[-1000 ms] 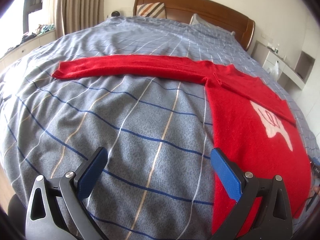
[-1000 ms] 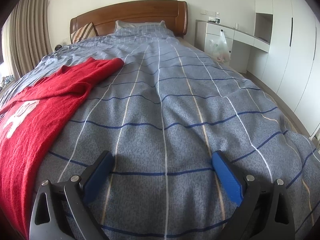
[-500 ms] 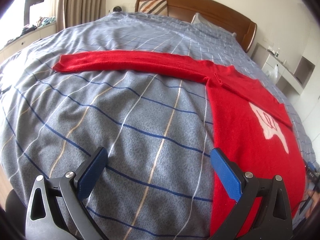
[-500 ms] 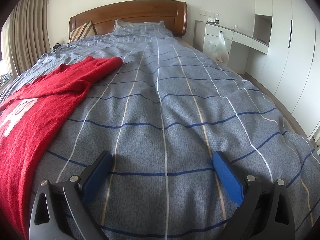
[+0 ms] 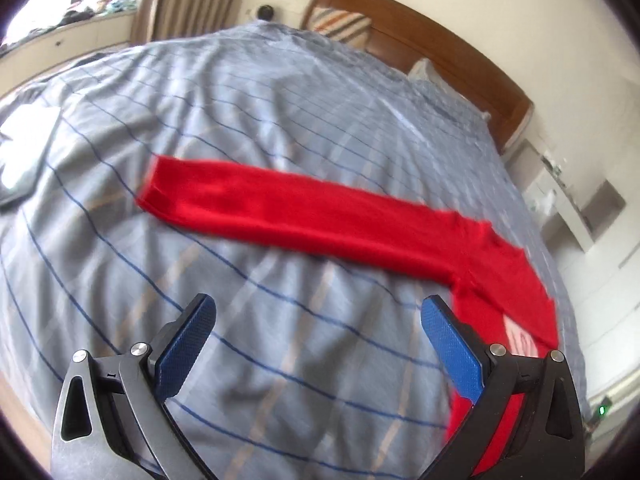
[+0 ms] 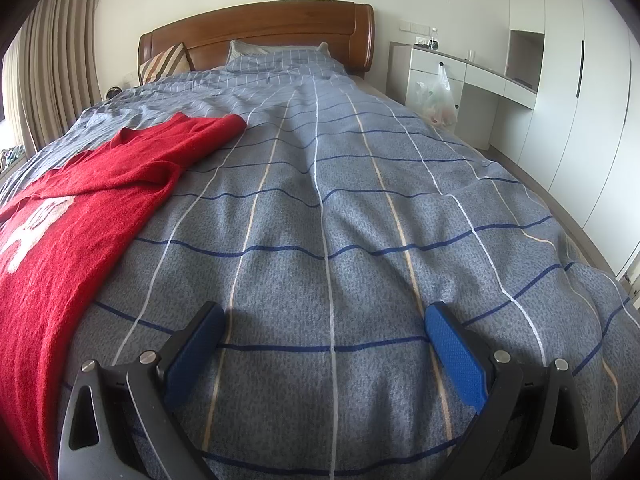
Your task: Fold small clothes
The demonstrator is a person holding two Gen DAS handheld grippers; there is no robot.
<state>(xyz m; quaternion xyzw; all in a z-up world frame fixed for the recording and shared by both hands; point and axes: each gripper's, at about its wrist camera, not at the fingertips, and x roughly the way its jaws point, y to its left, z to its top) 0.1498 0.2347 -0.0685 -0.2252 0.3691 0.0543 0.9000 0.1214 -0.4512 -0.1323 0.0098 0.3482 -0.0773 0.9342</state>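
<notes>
Left hand-held gripper [image 5: 318,320] gaped wide, empty, above bed [image 5: 280,120] near red sweater [image 5: 320,216] | right hand-held gripper [image 6: 325,326] likewise spread, empty, over bedspread [image 6: 360,200]

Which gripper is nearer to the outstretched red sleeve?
Left. The left gripper faces the outstretched red sleeve just ahead; the right gripper hangs over bare bedspread, and that sleeve is outside its view.

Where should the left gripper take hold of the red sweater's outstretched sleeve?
Probably at the cuff end of the sleeve, coming in from the free side beyond it. The sleeve lies flat and straight across the bedspread, so the cuff is its loose end for folding inward. The left gripper is open.
</notes>
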